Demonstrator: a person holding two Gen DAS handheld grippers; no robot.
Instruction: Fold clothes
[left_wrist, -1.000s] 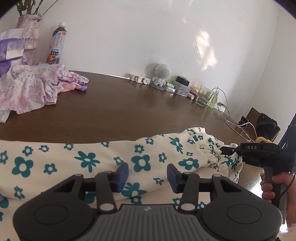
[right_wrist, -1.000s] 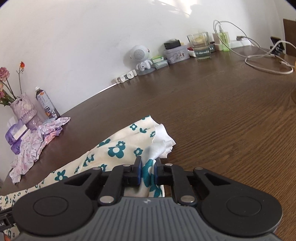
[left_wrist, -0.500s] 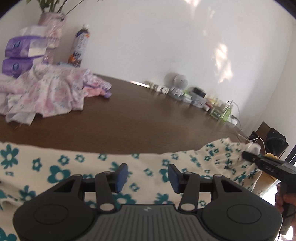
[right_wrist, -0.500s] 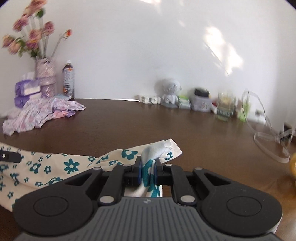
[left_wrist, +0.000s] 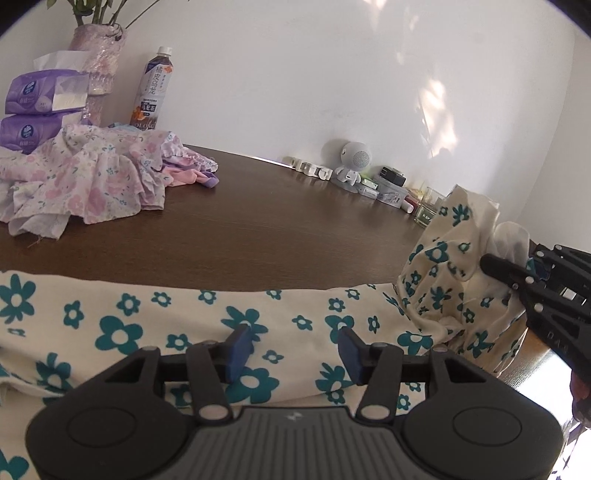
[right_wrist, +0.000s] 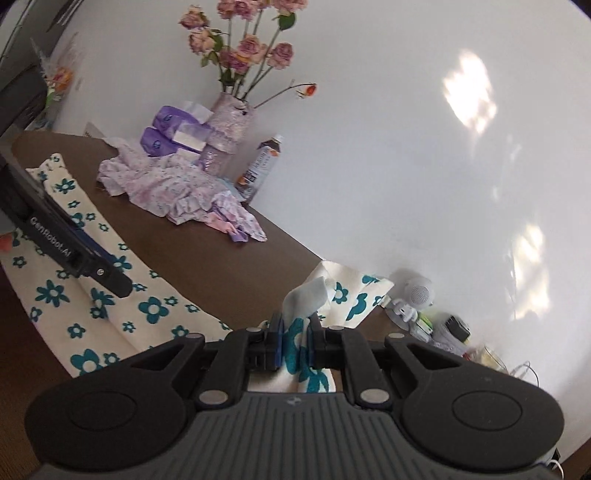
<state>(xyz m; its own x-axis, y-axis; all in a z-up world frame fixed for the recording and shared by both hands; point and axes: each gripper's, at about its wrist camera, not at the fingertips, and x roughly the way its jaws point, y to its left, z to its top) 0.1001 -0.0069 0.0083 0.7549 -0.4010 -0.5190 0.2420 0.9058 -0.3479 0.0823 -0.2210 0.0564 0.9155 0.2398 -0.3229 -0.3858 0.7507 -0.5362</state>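
Note:
A cream garment with teal flowers (left_wrist: 192, 325) lies stretched along the near side of the brown table (left_wrist: 258, 229). My left gripper (left_wrist: 293, 345) hovers open just over its middle, blue pads apart with nothing between them. At the right the garment's end (left_wrist: 443, 266) is lifted off the table by my right gripper (left_wrist: 517, 275), seen there from the side. In the right wrist view that gripper (right_wrist: 295, 334) is shut on a bunched fold of the floral garment (right_wrist: 147, 306), and the left gripper's finger (right_wrist: 74, 254) rests over the cloth at left.
A heap of pink and lilac floral clothes (left_wrist: 85, 181) sits at the back left, with purple tissue packs (left_wrist: 40, 107), a vase (left_wrist: 98, 70) and a tea bottle (left_wrist: 151, 92) behind. Along the wall stand a small white robot speaker (left_wrist: 351, 162), jars and a glass (left_wrist: 428, 206).
My right gripper has lifted its end of the garment and swung it left toward the left gripper, tilting its view upward. The left gripper stayed open over the cloth.

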